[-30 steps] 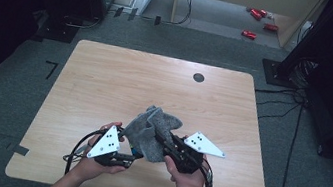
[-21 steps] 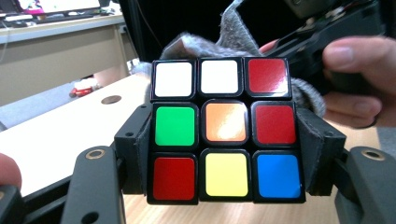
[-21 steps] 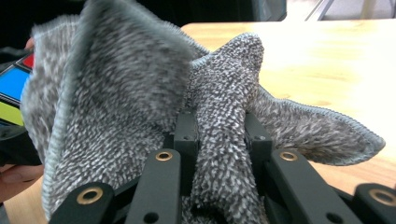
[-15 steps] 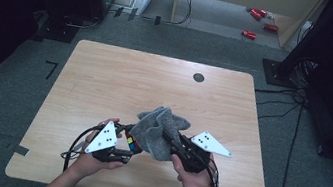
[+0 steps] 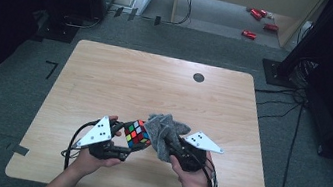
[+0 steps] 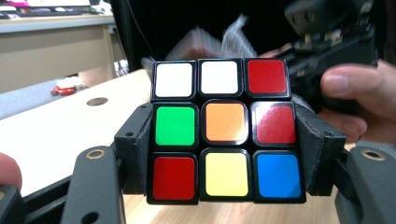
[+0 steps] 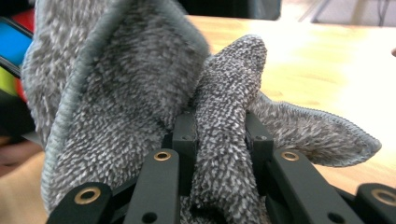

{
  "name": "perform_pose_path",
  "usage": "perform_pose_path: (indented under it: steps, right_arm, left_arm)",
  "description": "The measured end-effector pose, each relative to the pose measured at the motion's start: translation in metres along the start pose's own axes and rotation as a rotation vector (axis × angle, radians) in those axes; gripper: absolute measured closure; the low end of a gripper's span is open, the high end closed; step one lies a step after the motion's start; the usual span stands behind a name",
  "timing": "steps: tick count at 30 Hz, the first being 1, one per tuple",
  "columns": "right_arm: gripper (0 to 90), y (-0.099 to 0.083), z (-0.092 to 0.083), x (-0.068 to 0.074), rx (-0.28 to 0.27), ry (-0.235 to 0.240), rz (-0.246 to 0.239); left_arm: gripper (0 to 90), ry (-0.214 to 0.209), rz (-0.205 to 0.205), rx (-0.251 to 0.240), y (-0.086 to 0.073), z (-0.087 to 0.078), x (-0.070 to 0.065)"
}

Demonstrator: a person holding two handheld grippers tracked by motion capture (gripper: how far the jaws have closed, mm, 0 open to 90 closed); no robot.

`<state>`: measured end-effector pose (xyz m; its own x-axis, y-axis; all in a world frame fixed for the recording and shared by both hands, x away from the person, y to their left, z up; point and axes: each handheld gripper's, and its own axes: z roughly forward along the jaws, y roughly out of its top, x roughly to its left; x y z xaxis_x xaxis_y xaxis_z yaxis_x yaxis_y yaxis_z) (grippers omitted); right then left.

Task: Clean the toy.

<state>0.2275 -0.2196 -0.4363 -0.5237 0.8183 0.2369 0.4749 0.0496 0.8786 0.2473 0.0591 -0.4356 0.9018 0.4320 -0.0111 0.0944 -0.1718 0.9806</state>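
Grey terry cloth (image 7: 140, 93), pinched in the right claw (image 7: 219, 135), sits beside the Rubik's cube (image 6: 224, 130) clamped by the left claw (image 6: 224, 154), so wiping looks underway, not finished.

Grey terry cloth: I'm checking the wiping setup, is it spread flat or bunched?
Bunched: the grey terry cloth stands in folds, pinched by the right gripper.

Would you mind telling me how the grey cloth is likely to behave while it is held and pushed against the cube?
The grey cloth probably stays floppy: it folds and droops around the right gripper. Its fuzzy pile should resist slipping. Pushed on the cube, it likely bunches rather than slides.
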Motion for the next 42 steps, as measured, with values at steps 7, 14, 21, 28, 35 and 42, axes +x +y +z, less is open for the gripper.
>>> perform_pose_path:
  steps: [7, 14, 21, 28, 35, 42]
  right_arm:
    - [72.8, 0.016, -0.021, 0.012, -0.171, 0.049, -0.005]
    - [72.7, 0.014, -0.017, 0.026, -0.165, 0.056, -0.033]
    - [73.2, 0.004, -0.005, 0.01, -0.081, -0.025, -0.052]
    - [73.3, 0.017, -0.025, 0.006, -0.192, 0.019, 0.001]
    - [73.0, 0.017, -0.022, 0.025, -0.204, 0.111, -0.035]
    - [73.0, -0.001, 0.0, 0.004, -0.062, -0.022, -0.067]
  left_arm:
    - [34.5, 0.015, 0.059, 0.065, -0.006, 0.01, -0.007]
    - [34.5, -0.007, 0.104, 0.09, -0.004, 0.016, -0.021]
    - [34.5, 0.0, 0.076, 0.03, 0.002, 0.006, -0.014]
    - [34.5, 0.009, 0.084, 0.069, -0.004, 0.011, -0.013]
    - [34.5, -0.015, 0.1, 0.057, -0.002, 0.014, -0.022]
    - [34.5, 0.004, 0.07, 0.007, 0.002, 0.005, -0.015]
